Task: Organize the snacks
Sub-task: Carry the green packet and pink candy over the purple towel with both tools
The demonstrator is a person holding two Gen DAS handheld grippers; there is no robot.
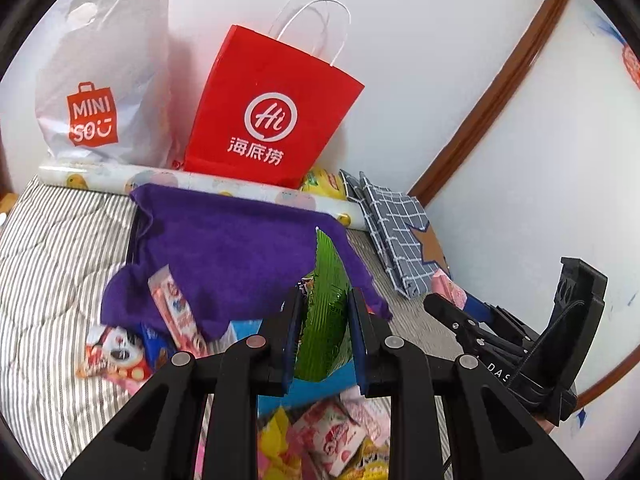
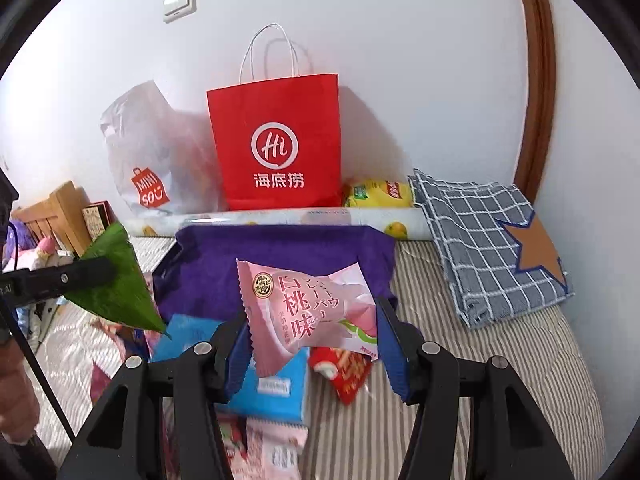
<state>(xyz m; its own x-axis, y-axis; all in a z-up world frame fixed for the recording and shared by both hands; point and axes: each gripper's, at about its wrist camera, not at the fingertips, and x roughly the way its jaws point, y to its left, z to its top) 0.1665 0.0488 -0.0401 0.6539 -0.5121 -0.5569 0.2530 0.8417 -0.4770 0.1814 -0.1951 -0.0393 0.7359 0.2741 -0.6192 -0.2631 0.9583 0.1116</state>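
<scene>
My left gripper is clamped on a green snack packet, its ribbed foil standing up between my fingers. My right gripper grips a pink peach-flavour packet across its width, printed 白桃味 with a round gold seal.

Only my right view shows the wall switch, the wooden headboard far to my left, and the green packet from the side. Only my left view shows the loose snacks heaped under my fingers.

Ahead of both grippers lies a purple cloth, and beyond it against the wall stand a red paper bag marked "Hi 海底捞" and a white plastic bag reading "MINISO". A blue checked cloth lies to my right.
</scene>
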